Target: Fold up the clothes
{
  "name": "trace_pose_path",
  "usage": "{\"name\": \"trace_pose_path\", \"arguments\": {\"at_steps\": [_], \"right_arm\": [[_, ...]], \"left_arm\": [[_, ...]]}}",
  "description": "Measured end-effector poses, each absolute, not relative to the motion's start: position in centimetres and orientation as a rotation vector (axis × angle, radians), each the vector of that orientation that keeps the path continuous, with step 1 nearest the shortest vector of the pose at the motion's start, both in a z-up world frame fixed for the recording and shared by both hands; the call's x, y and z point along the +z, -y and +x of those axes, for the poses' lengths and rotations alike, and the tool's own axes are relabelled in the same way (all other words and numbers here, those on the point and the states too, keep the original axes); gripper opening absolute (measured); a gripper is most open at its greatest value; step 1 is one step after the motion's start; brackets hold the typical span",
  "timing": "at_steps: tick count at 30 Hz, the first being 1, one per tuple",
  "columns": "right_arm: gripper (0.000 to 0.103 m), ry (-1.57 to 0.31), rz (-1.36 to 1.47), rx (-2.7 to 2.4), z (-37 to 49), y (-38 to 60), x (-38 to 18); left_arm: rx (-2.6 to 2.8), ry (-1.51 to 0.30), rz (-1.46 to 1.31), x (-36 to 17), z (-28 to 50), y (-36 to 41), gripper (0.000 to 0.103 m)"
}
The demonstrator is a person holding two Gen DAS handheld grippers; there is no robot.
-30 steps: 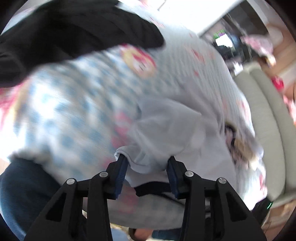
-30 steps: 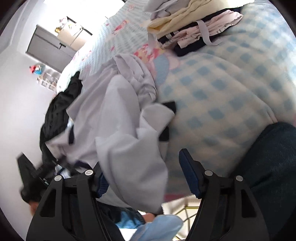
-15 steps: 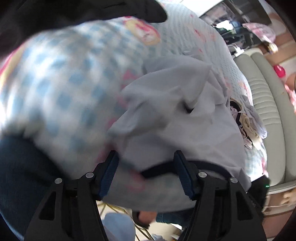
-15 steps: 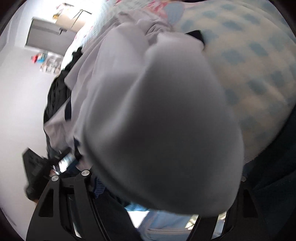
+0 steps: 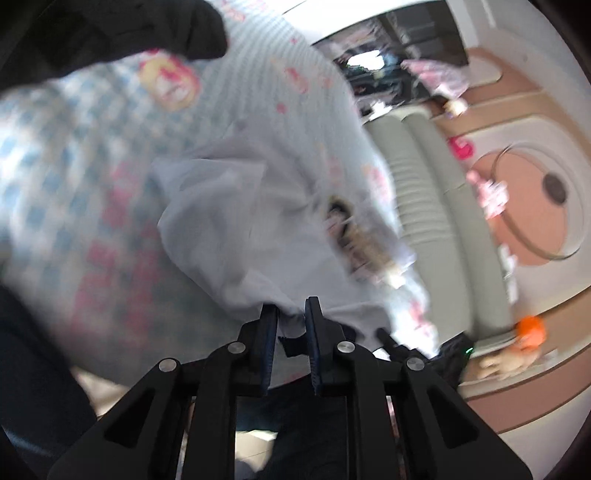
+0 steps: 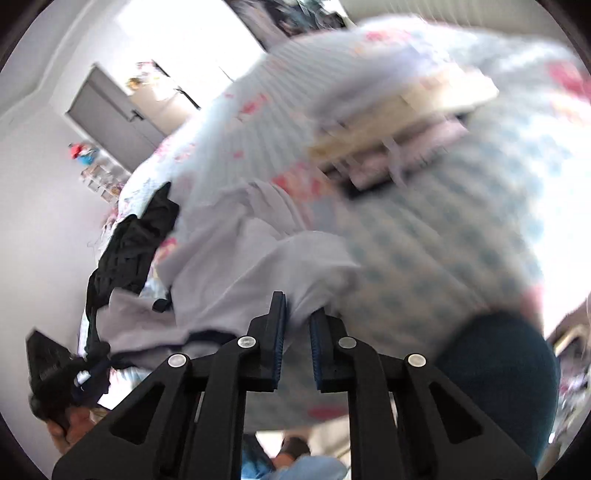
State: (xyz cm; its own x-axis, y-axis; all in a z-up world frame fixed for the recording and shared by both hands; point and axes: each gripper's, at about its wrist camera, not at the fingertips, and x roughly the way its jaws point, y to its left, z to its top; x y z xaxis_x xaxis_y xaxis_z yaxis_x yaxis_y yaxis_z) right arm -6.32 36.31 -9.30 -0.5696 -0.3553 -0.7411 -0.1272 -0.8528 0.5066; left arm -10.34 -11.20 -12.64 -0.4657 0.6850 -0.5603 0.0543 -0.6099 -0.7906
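A pale lavender garment [image 5: 236, 221] lies crumpled on the blue-checked bedspread [image 5: 62, 177]. My left gripper [image 5: 290, 317] is shut on its near edge, with cloth pinched between the blue pads. In the right wrist view the same garment [image 6: 236, 280] spreads to the left. My right gripper [image 6: 297, 314] is shut on another part of its edge. Both views are motion-blurred.
A black garment [image 5: 110, 33] lies at the top left of the bed and shows again in the right wrist view [image 6: 136, 240]. A stack of folded clothes [image 6: 399, 122] sits further up the bed. A grey padded headboard [image 5: 436, 206] is at the right. A dark blue cushion [image 6: 498, 369] is near the right gripper.
Both grippers were open around the lavender cloth and have closed on its edge. Both views have swung, and the cloth is pulled out from the heap.
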Motion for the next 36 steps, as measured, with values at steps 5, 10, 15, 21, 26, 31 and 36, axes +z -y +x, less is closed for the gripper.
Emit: {"name": "trace_pose_path", "arguments": {"at_steps": [5,10,15,21,26,31,36], "right_arm": [[0.034,0.914,1.501,-2.336,-4.7,-36.4,-13.7],[0.057,1.014,1.502,-2.216,-5.5,-33.0,-16.4],[0.06,1.11,1.419,-2.291,-6.3,-33.5,-16.5],[0.019,0.846,1.466,-2.29,-8.1,-32.2,-15.9],[0.011,0.554,1.603,-2.29,-7.0,-30.0,-16.4],[0.016,0.8,1.554,-2.216,-5.5,-32.0,-17.2],[0.036,0.905,1.494,-2.237,-6.4,-32.7,-16.9]], "left_arm": [[2.127,1.067,-1.466,-15.7,-9.6,11.1,0.026],[2.179,1.049,-1.502,-16.9,-9.9,11.3,0.048],[2.142,1.063,-1.57,-19.0,-9.4,10.0,0.048],[2.115,1.073,-1.583,-19.9,-9.5,9.1,0.046],[2.127,0.97,-1.59,-17.6,-9.4,8.4,0.046],[2.181,0.526,-1.444,-12.6,-7.0,3.2,0.047],[2.101,0.409,-1.391,-12.8,-8.5,-1.0,0.046]]}}
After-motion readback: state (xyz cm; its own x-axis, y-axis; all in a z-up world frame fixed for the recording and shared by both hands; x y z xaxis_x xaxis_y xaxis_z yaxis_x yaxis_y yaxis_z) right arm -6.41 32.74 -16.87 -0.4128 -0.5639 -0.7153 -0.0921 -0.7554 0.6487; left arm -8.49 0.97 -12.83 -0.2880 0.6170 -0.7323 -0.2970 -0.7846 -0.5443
